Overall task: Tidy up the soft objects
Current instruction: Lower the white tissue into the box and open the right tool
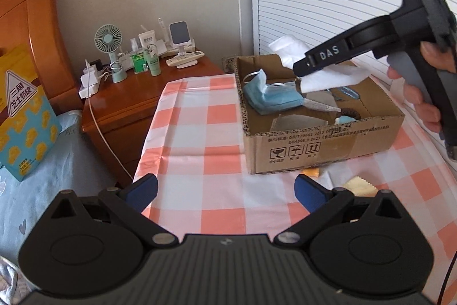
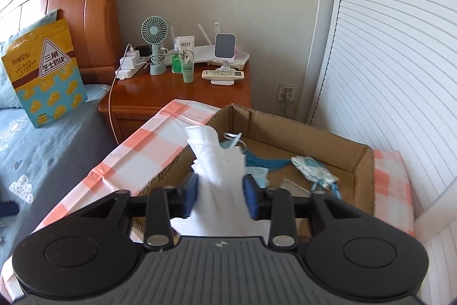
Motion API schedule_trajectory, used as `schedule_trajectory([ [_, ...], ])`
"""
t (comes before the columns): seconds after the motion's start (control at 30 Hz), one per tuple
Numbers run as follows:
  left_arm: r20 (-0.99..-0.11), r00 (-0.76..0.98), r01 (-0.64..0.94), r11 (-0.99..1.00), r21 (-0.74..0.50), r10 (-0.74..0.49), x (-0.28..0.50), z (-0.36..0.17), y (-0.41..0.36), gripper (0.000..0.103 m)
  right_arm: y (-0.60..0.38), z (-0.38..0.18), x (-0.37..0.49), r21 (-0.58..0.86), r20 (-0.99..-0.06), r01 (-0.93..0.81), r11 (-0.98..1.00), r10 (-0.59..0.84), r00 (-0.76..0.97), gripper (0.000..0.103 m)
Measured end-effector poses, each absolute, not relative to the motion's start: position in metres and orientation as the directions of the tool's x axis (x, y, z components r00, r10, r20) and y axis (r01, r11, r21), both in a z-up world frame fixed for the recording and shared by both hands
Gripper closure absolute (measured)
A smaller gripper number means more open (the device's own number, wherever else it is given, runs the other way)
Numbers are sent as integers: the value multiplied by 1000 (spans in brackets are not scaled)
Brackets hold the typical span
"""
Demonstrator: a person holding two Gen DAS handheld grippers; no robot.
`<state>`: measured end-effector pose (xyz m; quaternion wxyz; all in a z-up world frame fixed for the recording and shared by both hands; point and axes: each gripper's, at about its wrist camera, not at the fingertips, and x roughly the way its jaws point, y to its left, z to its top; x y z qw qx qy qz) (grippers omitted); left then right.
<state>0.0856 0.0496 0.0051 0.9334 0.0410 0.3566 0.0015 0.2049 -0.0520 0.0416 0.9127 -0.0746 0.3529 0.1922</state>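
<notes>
Several soft items already lie inside the open brown cardboard box (image 1: 322,133): a light blue disposable face mask (image 1: 268,97), a blue tasselled cord (image 2: 264,160) and a small crumpled blue-and-white packet (image 2: 312,169). What looks like a yellow cloth (image 1: 358,187) remains on the pink-and-white checked counter (image 1: 200,133) just in front of the box, so I judge the task partly done.

I hold the right gripper (image 2: 220,193) above the box, angled downward. The white folded cloth (image 2: 220,162) stands between its blue pads (image 2: 190,197). The pads sit partly apart and I cannot confirm that they press on the cloth.

My left gripper (image 1: 225,195) hangs over the counter in front of the box, jaws spread wide, nothing between them.
</notes>
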Motion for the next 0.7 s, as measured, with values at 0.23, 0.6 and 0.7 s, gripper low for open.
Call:
schedule_trajectory([
  [0.23,-664,747,10,998,69,38,79,8,59,1,-51,22,215,25,-690,-358,933,275,669,4],
  [0.6,-662,750,38,997,62,13,70,9,49,1,-80,35,164,0,-663,-331,943,248,706,0],
  [0.7,-660,751,41,997,67,14,67,10,48,1,-89,29,148,13,-666,-337,941,260,699,0],
])
